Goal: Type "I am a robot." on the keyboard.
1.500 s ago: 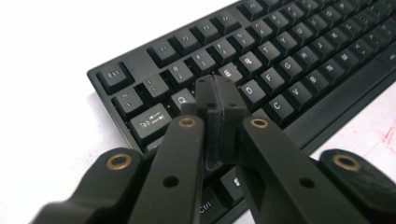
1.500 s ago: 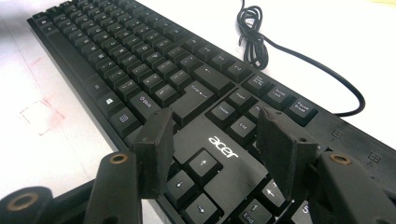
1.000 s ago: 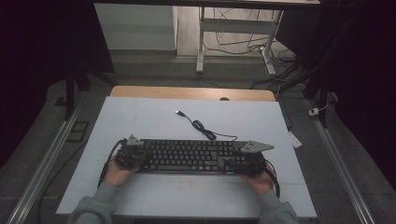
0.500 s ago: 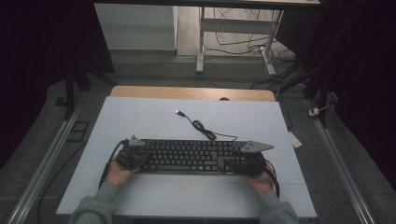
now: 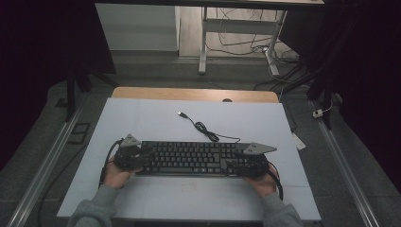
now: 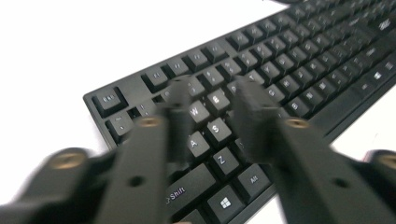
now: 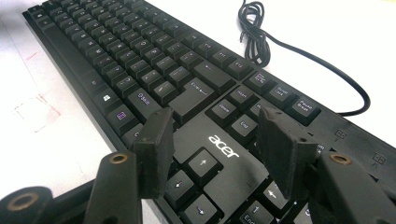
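Note:
A black Acer keyboard (image 5: 189, 158) lies across the white mat, its cable (image 5: 203, 127) curling away to a USB plug (image 5: 181, 114). My left gripper (image 5: 143, 157) sits over the keyboard's left end. In the left gripper view the jaws (image 6: 212, 93) are blurred and stand apart above the W, S and Z keys (image 6: 217, 128). They have just been opening, with nothing held between them. My right gripper (image 5: 235, 165) hovers over the right end. Its open jaws (image 7: 215, 123) straddle the logo patch and arrow keys (image 7: 203, 163) without gripping anything.
The white mat (image 5: 142, 123) covers a wooden table whose far edge (image 5: 189, 93) shows beyond it. A faint red square mark (image 7: 35, 112) lies on the mat in front of the keyboard. The coiled cable (image 7: 254, 28) rests behind the keyboard. Metal desk legs (image 5: 203, 42) stand farther back.

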